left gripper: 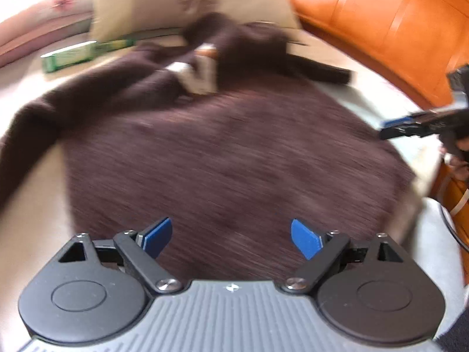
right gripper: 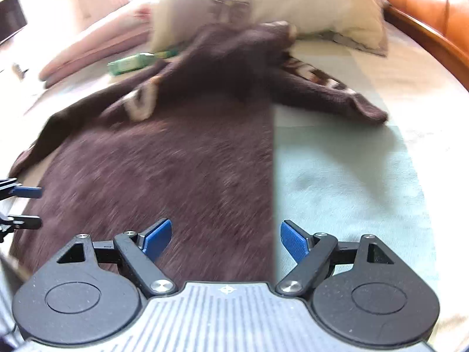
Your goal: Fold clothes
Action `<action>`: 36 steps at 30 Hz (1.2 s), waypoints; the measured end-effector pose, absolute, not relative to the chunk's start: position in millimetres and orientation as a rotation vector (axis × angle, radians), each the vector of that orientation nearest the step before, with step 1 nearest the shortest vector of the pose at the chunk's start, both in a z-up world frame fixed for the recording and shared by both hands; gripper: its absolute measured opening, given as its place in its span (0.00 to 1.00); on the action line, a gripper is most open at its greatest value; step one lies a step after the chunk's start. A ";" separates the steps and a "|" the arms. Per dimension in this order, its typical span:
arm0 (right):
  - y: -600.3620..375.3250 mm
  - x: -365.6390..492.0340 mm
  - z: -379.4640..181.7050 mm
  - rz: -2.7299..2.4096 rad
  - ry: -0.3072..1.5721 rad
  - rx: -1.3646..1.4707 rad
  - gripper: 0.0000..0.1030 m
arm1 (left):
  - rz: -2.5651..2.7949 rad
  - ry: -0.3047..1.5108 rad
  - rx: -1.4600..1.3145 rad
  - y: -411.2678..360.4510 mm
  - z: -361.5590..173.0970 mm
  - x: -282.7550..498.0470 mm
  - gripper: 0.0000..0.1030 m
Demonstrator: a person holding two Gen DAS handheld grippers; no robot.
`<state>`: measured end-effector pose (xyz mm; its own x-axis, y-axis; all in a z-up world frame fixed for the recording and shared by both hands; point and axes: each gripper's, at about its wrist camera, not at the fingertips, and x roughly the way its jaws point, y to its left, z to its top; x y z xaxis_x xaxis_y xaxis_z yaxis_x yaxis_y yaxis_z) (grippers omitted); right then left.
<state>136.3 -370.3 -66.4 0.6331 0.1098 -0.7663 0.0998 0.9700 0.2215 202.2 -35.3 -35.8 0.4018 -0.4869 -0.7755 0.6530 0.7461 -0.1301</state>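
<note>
**A:** Where does your sweater sit right now?

**B:** Your dark brown sweater (left gripper: 222, 152) lies spread flat on the bed (right gripper: 351, 182), its body toward you and its collar toward the pillows. One sleeve (right gripper: 331, 94) stretches out to your right across the pale sheet; the other trails off to your left. Pale lettering (left gripper: 196, 76) shows near the chest, too blurred to read.

**A:** And your tongs?

**B:** Your left tongs (left gripper: 231, 237) are spread wide above the lower body of the sweater, blue pads (left gripper: 304, 237) well apart and gripping nothing. Your right tongs (right gripper: 224, 239) are equally wide and empty, straddling the sweater's straight right edge: one pad over the knit, the other over bare sheet.

**A:** Can you see each tool from the other camera?

**B:** Yes. Your right tongs show at the far right of the left wrist view, beside the sweater's edge, and your left tongs poke in at the left border of the right wrist view.

**A:** What else is around?

**B:** A cream pillow (right gripper: 307, 3) beyond the collar, a green packet (left gripper: 73, 55) beside it, and an orange headboard (left gripper: 395, 23) to your right. Both views are motion-blurred.
</note>
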 end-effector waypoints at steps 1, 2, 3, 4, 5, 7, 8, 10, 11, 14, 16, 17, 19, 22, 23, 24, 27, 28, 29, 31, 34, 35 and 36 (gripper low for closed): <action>-369.6 128.8 -68.4 0.013 0.886 0.271 0.83 | -0.739 0.900 0.212 -40.2 -38.5 191.8 0.86; -369.0 121.2 -70.3 0.020 0.883 0.288 0.83 | -0.713 0.910 0.239 -45.3 -44.9 185.5 0.86; -368.3 113.6 -72.2 0.027 0.881 0.305 0.83 | -0.668 0.925 0.265 -49.0 -51.2 179.4 0.86; -367.7 106.0 -74.2 0.034 0.878 0.322 0.83 | -0.622 0.929 0.276 -50.0 -57.4 173.5 0.87; -367.0 98.5 -76.1 0.041 0.876 0.339 0.83 | -0.592 0.920 0.262 -46.7 -59.3 166.6 0.89; -365.7 83.3 -80.0 0.055 0.871 0.374 0.84 | -0.539 0.910 0.228 -36.0 -61.8 152.8 0.91; -365.0 75.8 -81.9 0.062 0.868 0.391 0.84 | -0.516 0.910 0.209 -29.0 -62.5 145.9 0.91; -363.7 60.6 -85.8 0.076 0.863 0.425 0.83 | -0.497 0.911 0.194 -18.7 -62.4 138.0 0.91; -363.7 52.9 -86.9 0.082 0.858 0.443 0.83 | -0.485 0.928 0.188 -16.9 -59.0 137.3 0.91; -366.0 42.1 -73.1 0.074 0.822 0.474 0.83 | -0.483 0.942 0.123 -16.1 -47.3 139.6 0.91; -356.2 51.8 -68.9 0.077 0.792 0.428 0.84 | -0.519 0.909 0.072 -21.9 -39.5 144.7 0.91; -351.3 56.7 -66.8 0.078 0.778 0.405 0.84 | -0.529 0.897 0.076 -28.3 -37.9 147.8 0.91; -341.5 66.4 -62.6 0.081 0.748 0.359 0.84 | -0.546 0.874 0.092 -42.0 -36.4 155.2 0.91; -330.6 84.5 -71.3 0.097 0.754 0.363 0.84 | -0.549 0.897 0.078 -54.2 -48.2 166.5 0.91; -329.4 80.7 -75.2 0.087 0.760 0.380 0.84 | -0.517 0.936 0.072 -54.7 -56.1 169.2 0.91; -328.2 76.9 -79.0 0.076 0.766 0.396 0.85 | -0.492 0.946 0.076 -53.3 -61.6 168.0 0.91; -324.5 65.5 -90.5 0.043 0.783 0.445 0.86 | -0.486 0.919 0.114 -48.1 -63.5 152.2 0.92; -323.3 61.7 -94.3 0.033 0.788 0.462 0.86 | -0.482 0.922 0.125 -46.8 -63.8 147.7 0.92; -322.3 57.4 -97.8 0.023 0.792 0.478 0.86 | -0.477 0.924 0.134 -46.5 -63.7 145.2 0.92; -319.4 51.0 -99.5 0.010 0.792 0.481 0.86 | -0.461 0.928 0.137 -46.4 -63.5 141.0 0.92; -311.2 51.9 -99.5 -0.012 0.801 0.449 0.87 | -0.439 0.933 0.142 -48.4 -62.6 137.0 0.95; -308.4 52.3 -99.5 -0.019 0.805 0.439 0.87 | -0.437 0.942 0.152 -49.9 -60.7 136.1 0.95; -305.7 52.6 -99.5 -0.026 0.808 0.428 0.88 | -0.435 0.950 0.161 -51.5 -58.7 135.5 0.95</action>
